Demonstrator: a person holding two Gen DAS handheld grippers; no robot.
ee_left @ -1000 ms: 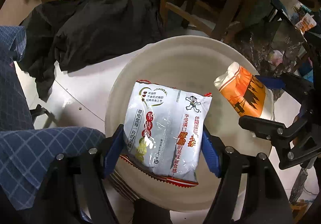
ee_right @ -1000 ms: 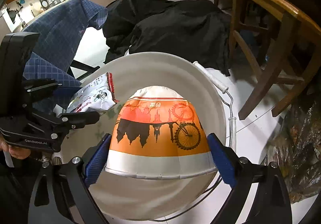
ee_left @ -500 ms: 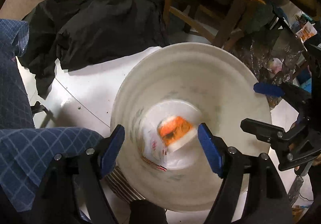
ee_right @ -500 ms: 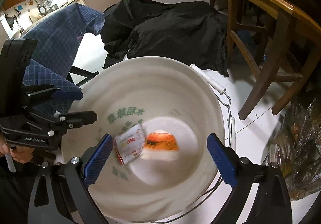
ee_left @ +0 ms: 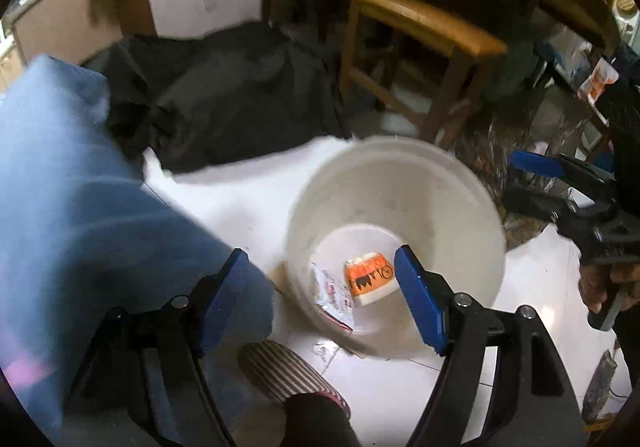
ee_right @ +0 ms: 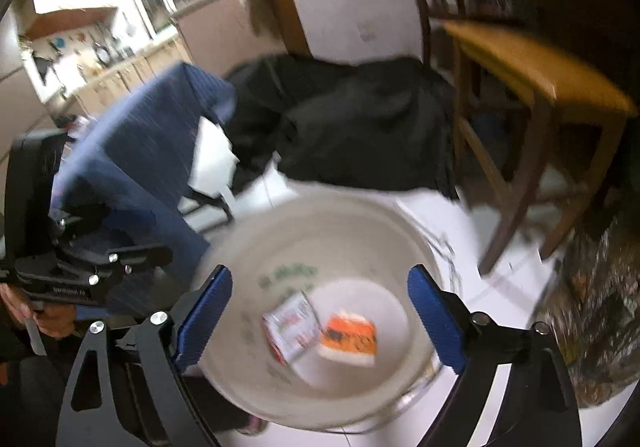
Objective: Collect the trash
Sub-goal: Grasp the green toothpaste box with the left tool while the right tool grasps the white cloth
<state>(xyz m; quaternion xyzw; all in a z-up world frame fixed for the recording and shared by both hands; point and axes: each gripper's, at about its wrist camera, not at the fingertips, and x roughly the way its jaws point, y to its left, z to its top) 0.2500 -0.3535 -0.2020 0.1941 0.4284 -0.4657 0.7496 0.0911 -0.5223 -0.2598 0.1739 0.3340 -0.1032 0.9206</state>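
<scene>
A white bucket (ee_left: 400, 191) (ee_right: 340, 239) stands on the pale floor. On its bottom lie an orange paper cup (ee_left: 370, 279) (ee_right: 348, 339) and a silver snack packet (ee_left: 334, 293) (ee_right: 292, 323), side by side. My left gripper (ee_left: 320, 259) hangs above the bucket's near rim, open, with nothing between its blue pads. My right gripper (ee_right: 320, 275) hovers over the bucket mouth; its jaws are closing with nothing between them. Each gripper also shows from the side in the other's view: the right gripper (ee_left: 524, 183), the left gripper (ee_right: 120, 259). Both views are motion-blurred.
A black garment (ee_left: 240, 95) lies on the floor behind the bucket. A blue checked cloth (ee_left: 80, 187) hangs at the left. A wooden chair (ee_left: 420, 27) stands behind right, a crinkled plastic bag (ee_right: 592, 307) to the right. A striped slipper (ee_left: 280, 371) is near the bucket.
The left gripper let go of the snack packet and the right gripper let go of the orange cup; both dropped to the bucket's bottom. Both grippers then rose away from the bucket.
</scene>
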